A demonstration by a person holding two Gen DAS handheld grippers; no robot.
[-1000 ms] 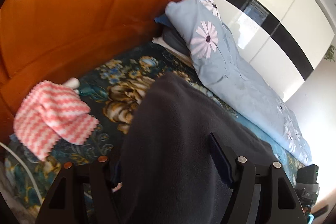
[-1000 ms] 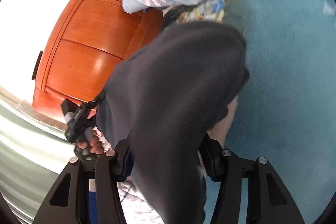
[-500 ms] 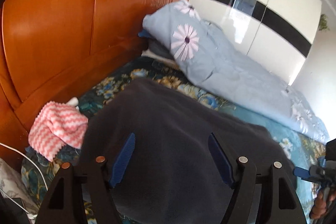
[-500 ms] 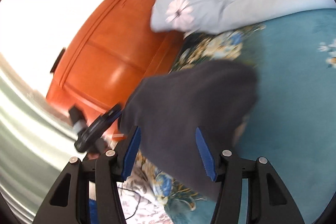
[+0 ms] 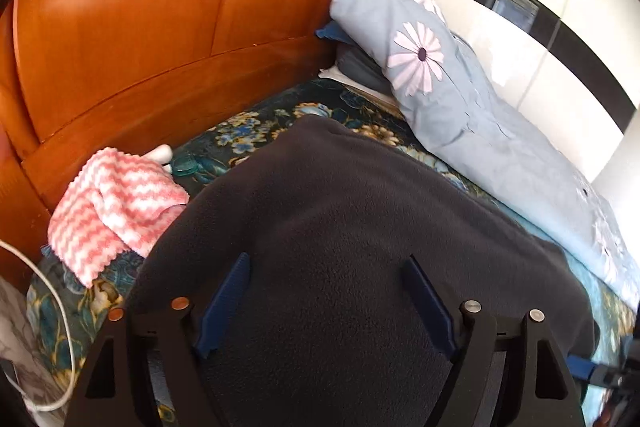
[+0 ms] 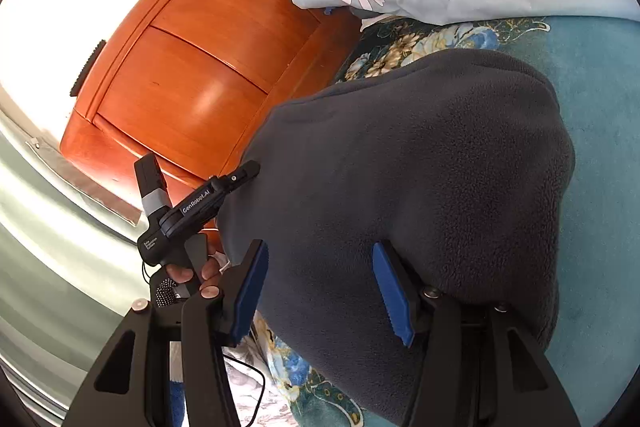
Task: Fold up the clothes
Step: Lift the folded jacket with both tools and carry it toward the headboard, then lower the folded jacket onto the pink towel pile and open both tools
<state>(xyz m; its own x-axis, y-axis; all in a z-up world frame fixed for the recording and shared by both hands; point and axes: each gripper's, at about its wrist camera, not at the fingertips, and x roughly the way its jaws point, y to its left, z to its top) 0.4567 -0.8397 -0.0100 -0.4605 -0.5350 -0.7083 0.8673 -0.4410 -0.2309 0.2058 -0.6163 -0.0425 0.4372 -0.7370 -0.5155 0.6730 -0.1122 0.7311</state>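
Observation:
A dark grey fleece garment (image 5: 360, 227) lies in a rounded heap on the bed. In the left wrist view my left gripper (image 5: 325, 261) hovers over its near part. Its jaws are opening, and the blue pads (image 5: 224, 303) stand apart without pressing the fleece that shows between them. In the right wrist view my right gripper (image 6: 320, 247) is open over the same fleece (image 6: 420, 155), which fills the gap behind its pads (image 6: 392, 295) unpinched. The left gripper (image 6: 240, 177), held by a hand (image 6: 192, 271), touches the garment's left edge.
An orange wooden headboard (image 5: 160, 27) runs behind the bed. A pale blue daisy quilt (image 5: 460, 99) lies at the right and a pink-and-white zigzag cloth (image 5: 116, 199) at the left. A white cable (image 5: 56, 291) trails by the floral sheet (image 5: 248, 139). Teal blanket (image 6: 600, 147) spreads to the right.
A second ago the fleece hung lifted between both grippers' fingers. Now it rests on the bed, the left jaws stand wider, and both pairs of pads show bare.

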